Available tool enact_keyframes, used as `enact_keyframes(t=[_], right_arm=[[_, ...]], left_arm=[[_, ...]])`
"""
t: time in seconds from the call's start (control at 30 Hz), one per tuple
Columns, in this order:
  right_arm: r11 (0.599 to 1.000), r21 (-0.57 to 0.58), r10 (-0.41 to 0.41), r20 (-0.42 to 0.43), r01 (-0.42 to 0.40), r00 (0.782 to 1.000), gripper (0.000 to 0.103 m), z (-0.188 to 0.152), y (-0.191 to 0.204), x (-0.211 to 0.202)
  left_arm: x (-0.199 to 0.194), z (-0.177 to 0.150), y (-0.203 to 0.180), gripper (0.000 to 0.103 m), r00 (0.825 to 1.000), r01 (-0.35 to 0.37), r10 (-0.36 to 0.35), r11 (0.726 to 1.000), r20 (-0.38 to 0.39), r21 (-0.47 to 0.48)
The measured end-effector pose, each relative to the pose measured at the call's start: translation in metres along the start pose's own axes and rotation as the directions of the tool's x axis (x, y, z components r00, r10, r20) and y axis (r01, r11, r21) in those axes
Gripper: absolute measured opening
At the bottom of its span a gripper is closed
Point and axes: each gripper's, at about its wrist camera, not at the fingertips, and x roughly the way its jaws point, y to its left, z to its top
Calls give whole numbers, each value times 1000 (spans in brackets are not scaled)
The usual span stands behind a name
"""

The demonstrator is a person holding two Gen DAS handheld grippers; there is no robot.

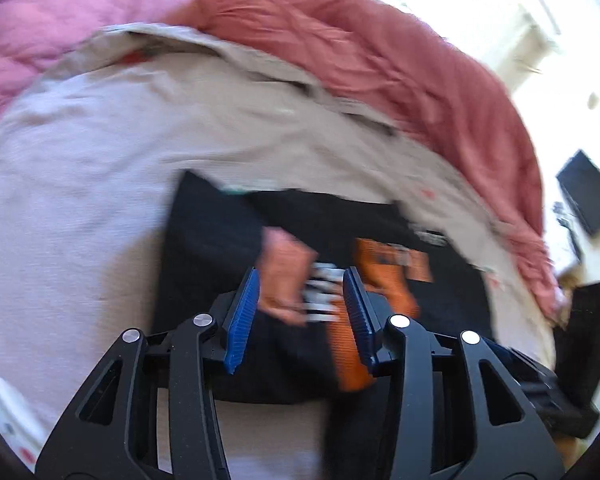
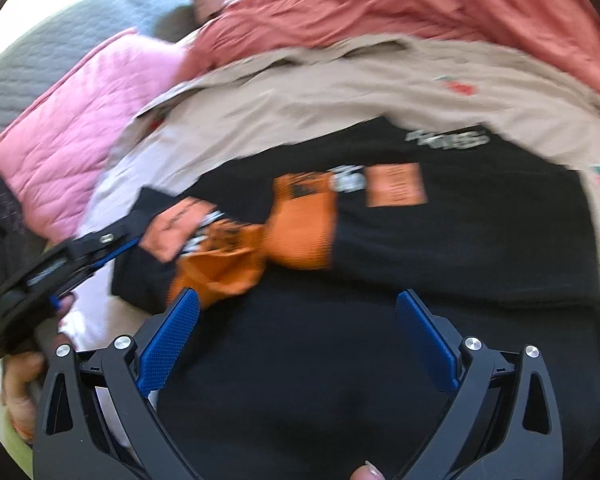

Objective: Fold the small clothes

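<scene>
A black garment (image 2: pixel 440 248) with orange printed patches and an orange lining (image 2: pixel 300 224) lies on the bed; it also shows in the left wrist view (image 1: pixel 204 248). Part of it is bunched and turned over at its left side, showing the orange fabric (image 1: pixel 384 280). My left gripper (image 1: pixel 302 300) is open just above that bunched part; in the right wrist view it shows at the left (image 2: pixel 112 250), at the garment's left edge. My right gripper (image 2: pixel 300 320) is wide open and empty over the garment's plain black front part. Both views are blurred.
A beige sheet (image 1: pixel 100 168) with small red prints covers the bed. A pink quilted pillow (image 2: pixel 72 128) lies at the left and a rust-red blanket (image 1: pixel 400 68) at the back. A dark flat object (image 1: pixel 588 196) lies on the pale floor at the right.
</scene>
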Motion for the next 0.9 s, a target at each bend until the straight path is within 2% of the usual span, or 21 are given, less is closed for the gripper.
enact_keyframes(t=[0.07,0.17,0.27,0.33,0.37,0.4,0.43,0.5,0.57,0.73,0.9], right_arm=[[999,-2,36,-27,-36,999,98,2,15,13],[998,12,54,-56,-54,997,98,6,33,31],[991,90,106,-75,-99,992,98,13,40,46],[989,120,94,-82,-84,992,97,17,41,55],[988,131,96,-91,-83,991,81,19,42,60],[986,137,112,-103,-97,988,49,20,43,64],[986,131,115,-116,-99,987,40,20,44,68],[992,91,95,-108,-86,990,22,23,49,66],[995,34,100,-55,-99,993,18,27,54,53],[995,-62,80,71,-75,994,16,51,51,7],[996,-81,-23,212,41,977,16,79,4,-53]], left_arm=[[-1,3,14,36,999,-47,48,998,9,-35],[-4,8,27,42,994,-105,107,993,27,-48],[-8,10,35,46,990,-129,132,990,40,-57],[-10,11,39,46,989,-134,137,989,48,-62],[-13,11,42,47,989,-135,138,989,52,-68],[-14,12,44,49,988,-138,142,988,57,-76],[-15,13,48,55,988,-138,144,987,62,-82],[-19,14,52,61,986,-142,149,985,76,-98],[-22,17,55,61,986,-132,141,986,91,-101],[-29,20,48,64,984,-114,122,991,128,-69],[-28,19,37,65,983,-123,126,992,133,-31]])
